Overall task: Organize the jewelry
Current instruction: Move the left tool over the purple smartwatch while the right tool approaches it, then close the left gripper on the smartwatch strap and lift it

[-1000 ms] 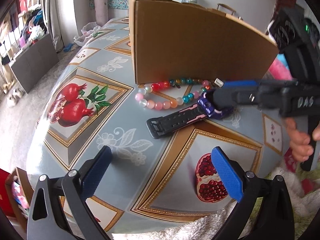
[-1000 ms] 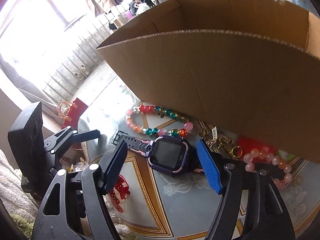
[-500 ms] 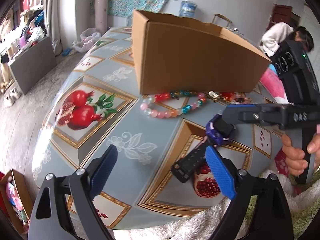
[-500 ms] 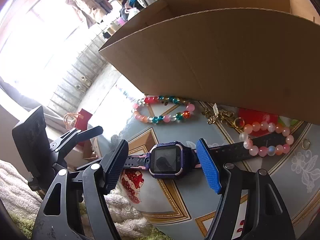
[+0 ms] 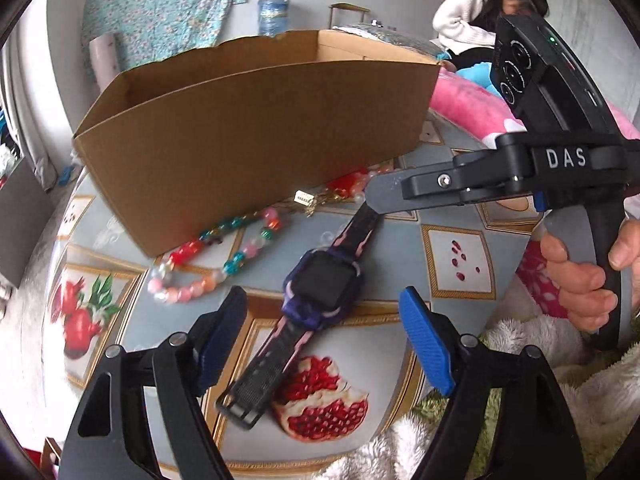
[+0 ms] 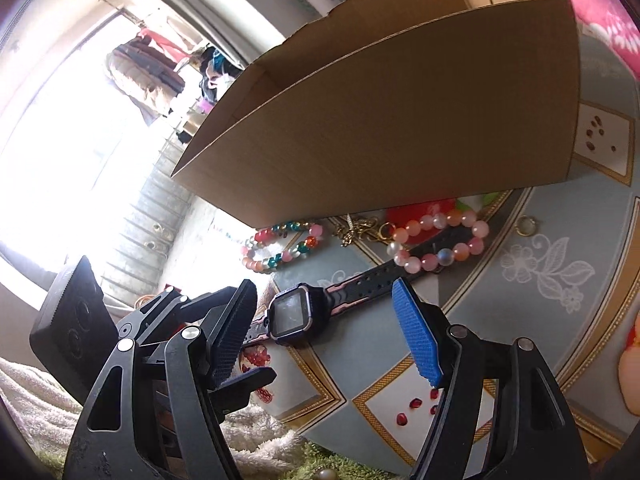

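A purple and black watch (image 5: 322, 286) lies flat on the table near its front edge; it also shows in the right wrist view (image 6: 294, 314). My left gripper (image 5: 324, 340) is open, its blue pads on either side of the watch face, just above it. My right gripper (image 6: 326, 332) is open over the same watch. A multicoloured bead bracelet (image 5: 216, 258) and a pink bead bracelet (image 6: 438, 242) lie beside an open cardboard box (image 5: 256, 136). A gold chain (image 6: 358, 228) lies at the box's foot.
The table (image 5: 456, 264) has a pomegranate-print cover. A small gold ring (image 6: 527, 225) lies to the right of the pink bracelet. A fluffy blanket (image 5: 560, 344) hangs at the table's front edge. A person sits behind at the upper right.
The watch has been dragged from beside the box toward the front edge and let go. My left gripper has moved in over it. The right gripper has drawn back and stands open.
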